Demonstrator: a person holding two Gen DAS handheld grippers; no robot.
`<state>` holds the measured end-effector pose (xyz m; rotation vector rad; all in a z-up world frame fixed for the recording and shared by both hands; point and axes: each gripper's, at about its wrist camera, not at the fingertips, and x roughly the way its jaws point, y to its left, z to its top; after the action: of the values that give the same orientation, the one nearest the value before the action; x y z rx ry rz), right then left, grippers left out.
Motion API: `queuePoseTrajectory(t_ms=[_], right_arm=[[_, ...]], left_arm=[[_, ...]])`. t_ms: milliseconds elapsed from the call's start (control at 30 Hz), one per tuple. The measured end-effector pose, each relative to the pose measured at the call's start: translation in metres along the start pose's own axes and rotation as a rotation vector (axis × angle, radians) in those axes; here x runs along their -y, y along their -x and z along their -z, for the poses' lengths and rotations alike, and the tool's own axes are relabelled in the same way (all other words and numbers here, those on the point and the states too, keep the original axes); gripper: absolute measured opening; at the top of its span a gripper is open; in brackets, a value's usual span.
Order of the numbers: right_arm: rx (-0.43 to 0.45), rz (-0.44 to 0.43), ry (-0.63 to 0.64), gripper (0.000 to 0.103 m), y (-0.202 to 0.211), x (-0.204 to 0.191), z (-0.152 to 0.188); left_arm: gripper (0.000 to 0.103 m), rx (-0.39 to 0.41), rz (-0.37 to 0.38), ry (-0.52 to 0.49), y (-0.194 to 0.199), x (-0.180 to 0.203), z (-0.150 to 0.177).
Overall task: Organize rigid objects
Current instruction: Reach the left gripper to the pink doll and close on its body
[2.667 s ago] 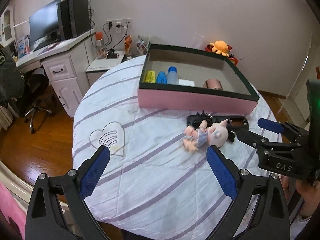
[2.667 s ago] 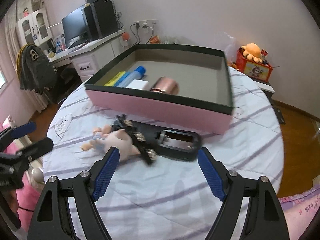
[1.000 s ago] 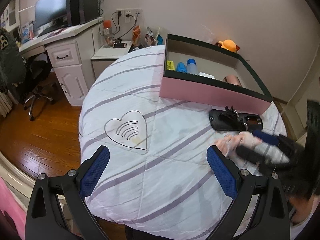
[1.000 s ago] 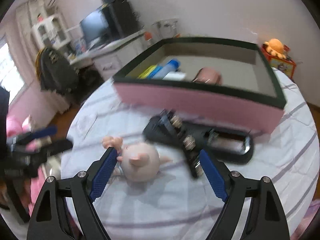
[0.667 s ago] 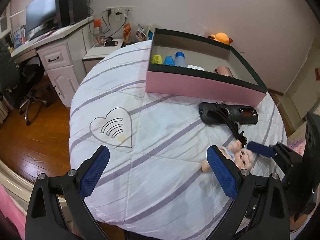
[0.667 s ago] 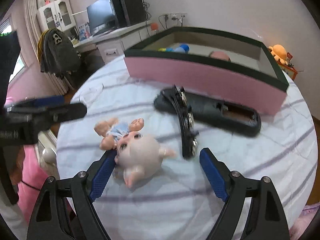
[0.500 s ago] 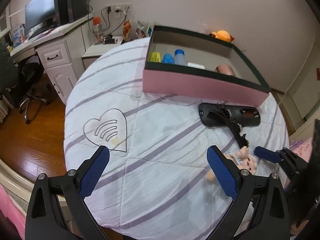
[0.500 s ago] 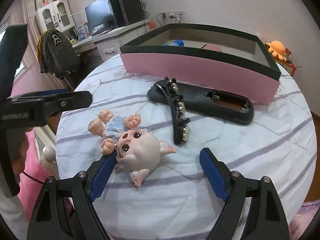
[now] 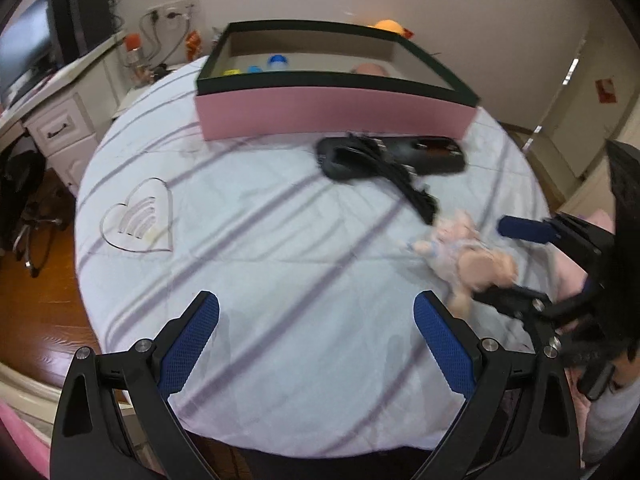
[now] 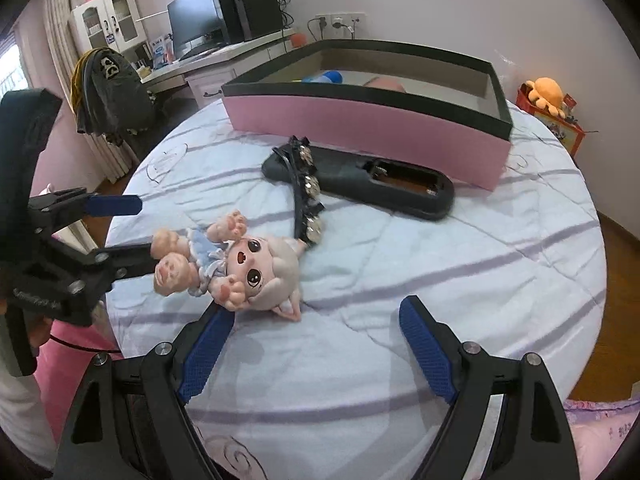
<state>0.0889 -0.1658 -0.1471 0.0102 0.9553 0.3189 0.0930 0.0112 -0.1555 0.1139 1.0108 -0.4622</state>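
Observation:
A pink-faced doll (image 10: 256, 268) in a blue dress lies on its back on the striped tablecloth (image 10: 440, 264). Just short of it stands my right gripper (image 10: 316, 332), open, with the doll's head close to the left fingertip. My left gripper (image 9: 316, 320) is open over bare cloth. In the right wrist view its lower finger reaches up to the doll's legs; I cannot tell whether it touches. A black remote (image 10: 360, 186) lies in front of the pink box (image 10: 360, 124), with a jewelled black hair clip (image 10: 306, 196) across its end. In the left wrist view the doll (image 9: 468, 252) is blurred.
The box (image 9: 336, 108) holds a blue bottle (image 9: 278, 61) and a copper-coloured can (image 9: 370, 69). A desk with a monitor (image 10: 192, 24) and a chair with a jacket (image 10: 108, 92) stand beyond the table. An orange plush (image 10: 546, 90) sits at the right. The round table's edge is close behind both grippers.
The doll now lies apart from the remote and clip, nearer the table's near edge. My left gripper has swung in toward the doll's legs. Both grippers stay open.

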Motion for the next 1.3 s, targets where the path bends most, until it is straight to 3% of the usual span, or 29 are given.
queuePoseTrajectory(t_ms=[133, 200, 300, 500, 667, 733, 767, 900, 967, 1200, 1300], right_arm=[[0.002, -0.026, -0.031, 0.086, 0.009, 0.009, 0.005], [0.014, -0.079, -0.059, 0.086, 0.015, 0.015, 0.008], [0.028, -0.067, -0.088, 0.086, 0.018, 0.024, 0.010], [0.051, -0.050, -0.175, 0.086, 0.023, 0.050, 0.014], [0.054, -0.029, -0.211, 0.086, 0.021, 0.065, 0.010], [0.053, -0.025, -0.217, 0.086, 0.018, 0.068, 0.009], [0.054, -0.023, -0.219, 0.086, 0.017, 0.069, 0.008], [0.057, -0.021, -0.220, 0.086, 0.016, 0.072, 0.006], [0.053, -0.020, -0.219, 0.086, 0.015, 0.075, 0.005], [0.049, -0.018, -0.216, 0.086, 0.014, 0.077, 0.004], [0.049, -0.018, -0.215, 0.086, 0.014, 0.077, 0.004]], left_arm=[[0.099, 0.052, -0.043, 0.019, 0.016, -0.002, -0.002], [0.099, 0.082, -0.022, 0.024, 0.024, -0.004, -0.006], [0.100, 0.105, 0.014, -0.023, 0.027, 0.002, -0.009], [0.100, 0.063, 0.143, -0.156, 0.011, 0.038, -0.009], [0.100, -0.005, 0.198, -0.229, -0.013, 0.064, -0.014], [0.089, -0.033, 0.213, -0.238, -0.022, 0.068, -0.017], [0.083, -0.046, 0.220, -0.244, -0.025, 0.070, -0.017], [0.080, -0.063, 0.218, -0.259, -0.032, 0.071, -0.022], [0.072, -0.066, 0.222, -0.254, -0.032, 0.067, -0.027], [0.083, -0.074, 0.214, -0.239, -0.037, 0.051, -0.035], [0.069, -0.095, 0.240, -0.254, -0.040, 0.058, -0.032]])
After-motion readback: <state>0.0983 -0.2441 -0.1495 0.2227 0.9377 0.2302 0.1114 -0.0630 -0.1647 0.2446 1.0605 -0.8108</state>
